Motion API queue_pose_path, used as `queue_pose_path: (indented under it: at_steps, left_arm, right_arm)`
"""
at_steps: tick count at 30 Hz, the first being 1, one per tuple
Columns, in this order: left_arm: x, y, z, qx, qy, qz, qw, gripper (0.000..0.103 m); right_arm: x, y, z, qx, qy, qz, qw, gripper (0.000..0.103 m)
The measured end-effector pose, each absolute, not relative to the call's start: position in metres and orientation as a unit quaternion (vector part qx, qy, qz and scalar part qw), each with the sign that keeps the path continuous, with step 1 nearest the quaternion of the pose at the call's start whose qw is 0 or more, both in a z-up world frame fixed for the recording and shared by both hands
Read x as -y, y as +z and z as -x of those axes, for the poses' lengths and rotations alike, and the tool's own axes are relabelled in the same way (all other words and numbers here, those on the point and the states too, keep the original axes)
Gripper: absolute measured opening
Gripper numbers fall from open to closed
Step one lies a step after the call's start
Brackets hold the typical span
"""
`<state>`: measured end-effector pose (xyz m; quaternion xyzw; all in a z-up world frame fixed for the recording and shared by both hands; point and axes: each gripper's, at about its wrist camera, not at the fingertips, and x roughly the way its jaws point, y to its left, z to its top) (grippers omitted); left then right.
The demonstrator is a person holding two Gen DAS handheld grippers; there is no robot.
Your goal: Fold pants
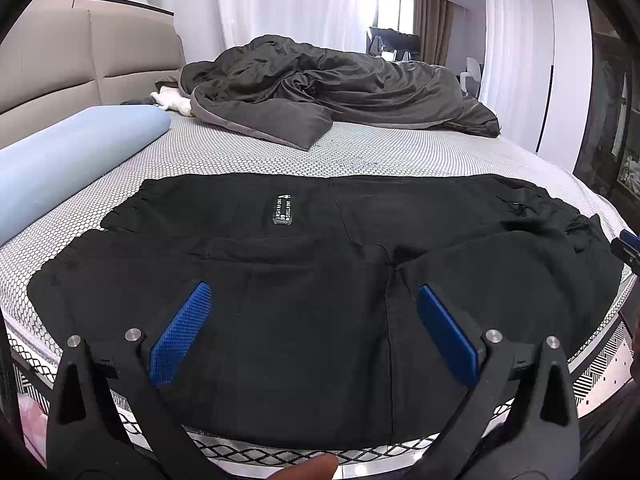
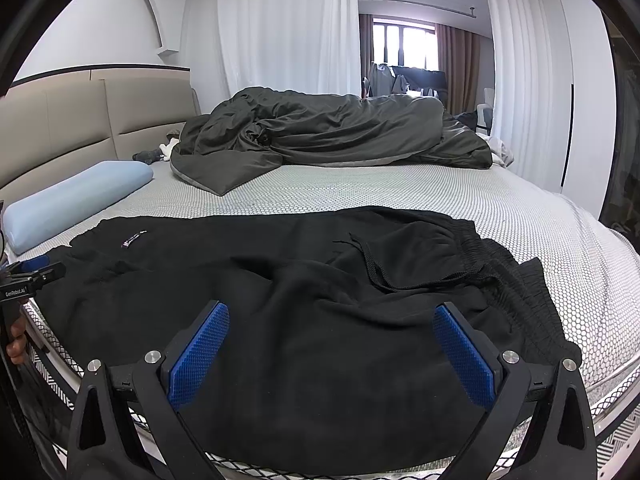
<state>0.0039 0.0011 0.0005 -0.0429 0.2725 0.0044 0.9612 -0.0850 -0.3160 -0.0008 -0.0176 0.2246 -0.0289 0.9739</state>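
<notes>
Two grippers, left point(image 1: 314, 320) and right point(image 2: 332, 340), hover with jaws wide and empty over black pants point(image 1: 320, 280) lying along the bed's point(image 1: 360, 152) near edge, seemingly folded lengthwise once, crosswise folds remaining.

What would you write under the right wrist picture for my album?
Open right gripper poised above black pants spread on a bed, beside a light blue pillow.

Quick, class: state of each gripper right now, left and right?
Left gripper: open, jaws wide apart above the black pants, holding nothing.
Right gripper: open, jaws wide apart above the pants, holding nothing.
</notes>
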Motion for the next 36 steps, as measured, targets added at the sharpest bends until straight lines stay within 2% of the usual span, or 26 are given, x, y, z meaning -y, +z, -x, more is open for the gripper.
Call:
queue_pose_path:
  at_steps: [25, 36]
  left_arm:
    - [-0.002, 0.002, -0.003, -0.273, 0.005, 0.043, 0.961, 0.102]
    - [-0.026, 0.003, -0.005, -0.274, 0.013, 0.082, 0.958, 0.102]
  right_arm:
    - [0.315, -0.002, 0.084, -0.227, -0.030, 0.022, 0.973, 0.103]
    - [0.323, -0.006, 0.079, -0.234, -0.034, 0.011, 0.972, 0.103]
